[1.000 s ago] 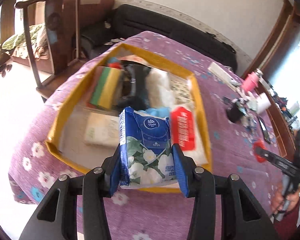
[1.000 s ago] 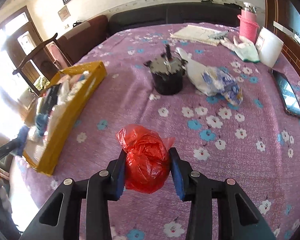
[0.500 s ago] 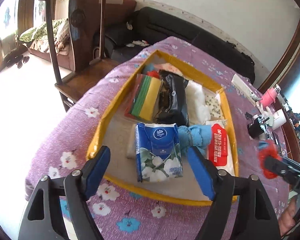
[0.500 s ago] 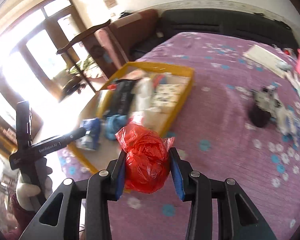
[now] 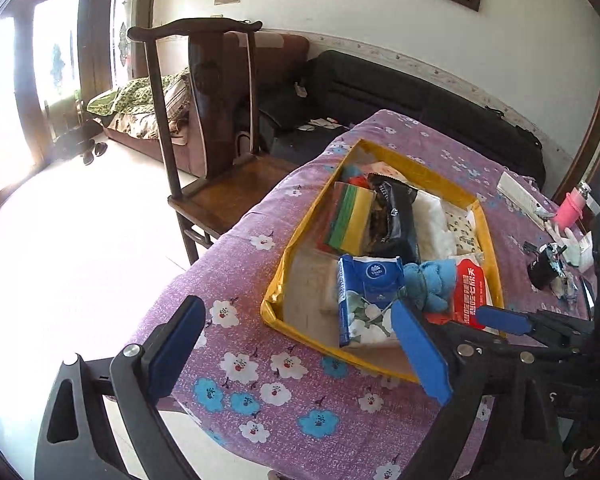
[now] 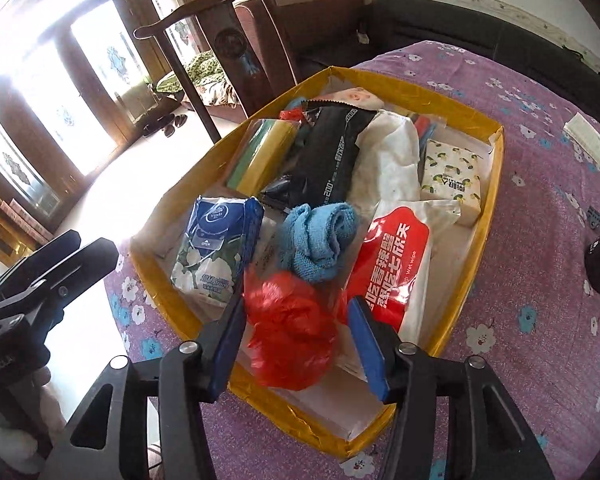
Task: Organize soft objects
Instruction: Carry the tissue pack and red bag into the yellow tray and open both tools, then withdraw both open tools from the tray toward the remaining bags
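The round table under a purple cloth with white and blue flowers [image 5: 260, 376] takes up most of both views, and the shallow yellow cardboard tray [image 6: 496, 168] sits at its edge, next to the dark wooden chair [image 5: 204, 128].

Right gripper [image 6: 296, 340] comes in low over the tray's near rim, tilted down a bit, and the crumpled red plastic bag [image 6: 292, 328] sits between its blue pads, inside the tray's near end. The left pad touches the bag, but there's a sliver of daylight on the right side, so I honestly can't tell if it's clamped or let go.

Left gripper [image 5: 296, 352] hangs back off the tray's near-left corner, jaws spread wide with nothing in them, pointed along the table edge.

In the tray: the red-and-white wet wipe pack [image 6: 392, 268] right beside the bag, the black crinkly pouch [image 6: 328, 156] toward the middle, the blue floral tissue pack [image 6: 216, 248] on the left, and the rolled light-blue cloth [image 6: 320, 236] between tissues and wipes.
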Tool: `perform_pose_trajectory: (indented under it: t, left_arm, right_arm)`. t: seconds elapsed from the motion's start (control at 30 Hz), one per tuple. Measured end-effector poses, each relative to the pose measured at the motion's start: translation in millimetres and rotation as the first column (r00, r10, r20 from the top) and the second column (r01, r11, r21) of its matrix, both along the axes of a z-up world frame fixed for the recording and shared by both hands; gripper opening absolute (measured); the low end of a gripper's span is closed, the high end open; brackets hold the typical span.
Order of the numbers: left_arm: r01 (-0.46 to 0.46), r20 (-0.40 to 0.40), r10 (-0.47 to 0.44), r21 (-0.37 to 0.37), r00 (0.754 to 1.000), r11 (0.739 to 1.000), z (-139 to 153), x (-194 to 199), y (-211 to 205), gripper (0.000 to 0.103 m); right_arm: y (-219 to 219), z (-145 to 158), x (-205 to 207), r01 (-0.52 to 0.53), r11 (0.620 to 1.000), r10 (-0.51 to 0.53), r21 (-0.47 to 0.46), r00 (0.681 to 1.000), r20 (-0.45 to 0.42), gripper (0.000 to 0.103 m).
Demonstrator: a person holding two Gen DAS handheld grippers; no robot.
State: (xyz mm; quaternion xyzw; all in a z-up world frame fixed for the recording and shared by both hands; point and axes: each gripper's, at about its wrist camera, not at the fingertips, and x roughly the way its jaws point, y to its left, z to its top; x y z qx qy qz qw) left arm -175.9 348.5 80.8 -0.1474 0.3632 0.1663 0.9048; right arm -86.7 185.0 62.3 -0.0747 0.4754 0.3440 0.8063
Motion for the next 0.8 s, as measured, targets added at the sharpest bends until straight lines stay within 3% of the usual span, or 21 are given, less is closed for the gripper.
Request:
perform_pose_trajectory:
  t: [0.13, 0.4, 0.8]
  left_arm:
    - [0.006, -0.011, -0.006, -0.009, 1.000, 1.000, -5, 3, -4, 0.094]
    - [0.034, -0.039, -0.030, 0.116, 0.999, 0.993, -1, 6, -34, 0.094]
    - [0.110, -0.089, -0.093, 0.203, 0.992, 0.973, -2, 15, -85, 0.094]
  right_arm:
    - [-11, 10, 2, 0.014, 1.000, -0.014, 0.020, 1.000, 0.023, 0.067]
    - [-64, 29, -5, 0.084, 0.996, -0.088, 0.041, 0.988, 0.129, 0.074]
    - [-181, 10, 14, 0.322, 0.945, -0.325, 0.058, 0.945, 0.050, 0.078]
